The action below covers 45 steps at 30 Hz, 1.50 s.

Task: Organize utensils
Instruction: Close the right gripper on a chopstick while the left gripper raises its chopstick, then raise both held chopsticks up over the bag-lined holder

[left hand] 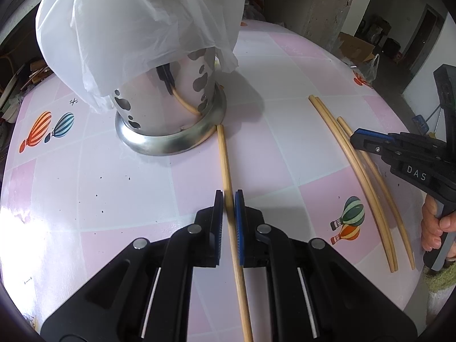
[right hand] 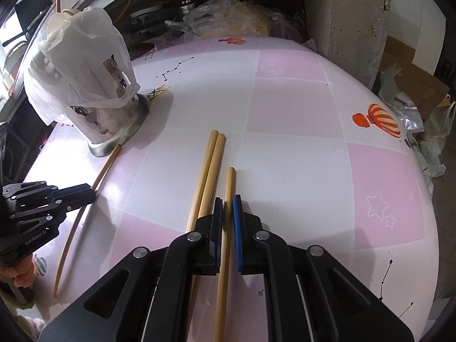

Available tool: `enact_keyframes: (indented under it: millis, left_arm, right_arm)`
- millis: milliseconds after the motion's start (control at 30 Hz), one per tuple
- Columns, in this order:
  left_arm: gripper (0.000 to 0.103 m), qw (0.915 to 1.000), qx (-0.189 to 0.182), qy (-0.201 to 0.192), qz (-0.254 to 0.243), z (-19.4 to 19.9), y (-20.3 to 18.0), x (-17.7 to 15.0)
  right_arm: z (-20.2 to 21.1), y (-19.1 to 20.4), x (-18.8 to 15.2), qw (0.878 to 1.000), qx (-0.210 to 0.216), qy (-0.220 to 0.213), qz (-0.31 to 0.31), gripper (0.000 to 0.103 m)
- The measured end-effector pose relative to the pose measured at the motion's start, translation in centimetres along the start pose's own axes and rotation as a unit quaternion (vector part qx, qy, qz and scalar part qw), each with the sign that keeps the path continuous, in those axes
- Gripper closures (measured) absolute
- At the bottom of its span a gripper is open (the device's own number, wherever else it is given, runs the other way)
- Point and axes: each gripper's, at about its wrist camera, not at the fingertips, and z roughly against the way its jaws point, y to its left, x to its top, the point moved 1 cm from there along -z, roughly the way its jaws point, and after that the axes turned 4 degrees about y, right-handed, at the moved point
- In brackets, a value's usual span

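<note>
**Both grippers clamped on chopsticks over the pink check worktop**

The worktop (right hand: 299, 108) is covered in a glossy pink-and-white check cloth printed with hot-air balloons, stars and constellation lines. Beyond its far edge the room is crowded: a rough concrete pillar (right hand: 353, 8), cardboard boxes, plastic bags.

The left hand-held gripper (left hand: 228, 199) is pinched tight on a single chopstick (left hand: 223, 156), whose far tip touches the flared base of the steel utensil holder (left hand: 171, 139). A white plastic bag (left hand: 128, 22) is draped over the holder's top.

Over on the right, the right hand-held gripper (right hand: 228, 203) is closed on one chopstick (right hand: 229, 179), lying just beside a touching pair of chopsticks (right hand: 211, 154) that runs under its left finger.

Between the holder and the three sticks the cloth lies bare, and to the right of them it stays open out to the curved edge, where bags crowd close.
</note>
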Motion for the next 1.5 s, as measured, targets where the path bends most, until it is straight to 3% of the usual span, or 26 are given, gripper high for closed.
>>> enact_keyframes:
  millis: [333,700,900,1100,1267,1500]
  left_arm:
    - [0.097,0.9996,0.025,-0.006,-0.015,-0.1,-1.0,-0.1]
    - [0.098,0.9998,0.001,-0.02,0.008,1.6,-0.2,0.1]
    - [0.098,0.9966,-0.046,-0.065,0.021,5.6,0.2,0.6]
    - [0.098,0.9876,-0.108,-0.11,0.03,9.8,0.5,0.7]
    - [0.098,0.9787,-0.158,-0.125,0.04,11.9,0.8,0.5]
    - [0.098,0.9715,-0.184,-0.141,0.051,13.2,1.1,0.2]
  right_arm:
    - [2.4,-1.5,-0.4,0.998,0.022,-0.038,-0.048,0.097]
    - [7.6,-1.9,-1.4,0.992,0.045,-0.092,-0.072,0.097]
    - [9.1,-1.3,-1.9,0.991,0.055,-0.105,-0.069,0.097]
    - [10.0,-0.5,-2.1,0.99,0.06,-0.112,-0.065,0.097]
    - [10.2,0.0,-2.2,0.989,0.064,-0.114,-0.061,0.097]
    - [10.4,0.7,-2.5,0.989,0.069,-0.113,-0.058,0.097]
